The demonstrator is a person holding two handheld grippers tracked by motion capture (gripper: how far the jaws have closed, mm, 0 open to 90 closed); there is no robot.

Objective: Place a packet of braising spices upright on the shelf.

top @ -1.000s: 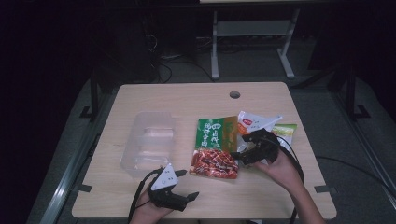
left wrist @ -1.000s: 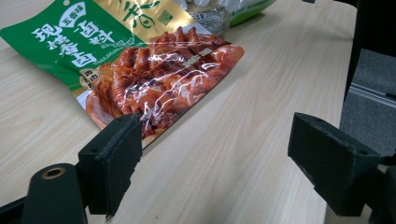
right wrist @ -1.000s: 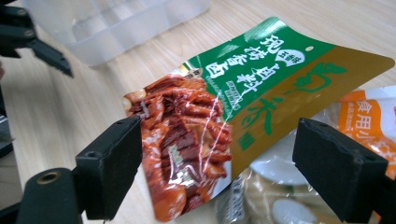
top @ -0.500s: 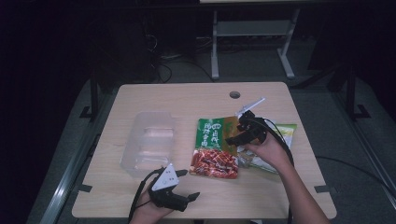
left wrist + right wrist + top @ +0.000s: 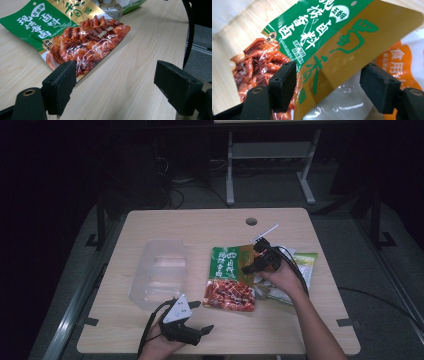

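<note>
A snack packet [image 5: 227,280], green and gold at the top with red food pictured below, lies flat at mid-table. My right gripper [image 5: 253,257] is at its right upper edge. In the right gripper view the jaws [image 5: 328,85] straddle the packet's gold edge [image 5: 337,50] without pressing on it; they have just been closing and are still open. My left gripper [image 5: 202,316] rests near the table's front edge, open and holding nothing. In the left gripper view its jaws [image 5: 115,85] point at the packet's red end [image 5: 85,42].
A clear plastic container [image 5: 157,272] stands left of the packet. More packets lie under and right of the right hand: a white one with orange print [image 5: 398,62] and a green-edged bag [image 5: 306,265]. The table [image 5: 200,230] has a cable hole [image 5: 251,221] at the back.
My right gripper has moved left and farther up the table, from over the right-hand packets to the green packet's edge. The left gripper has not moved.
</note>
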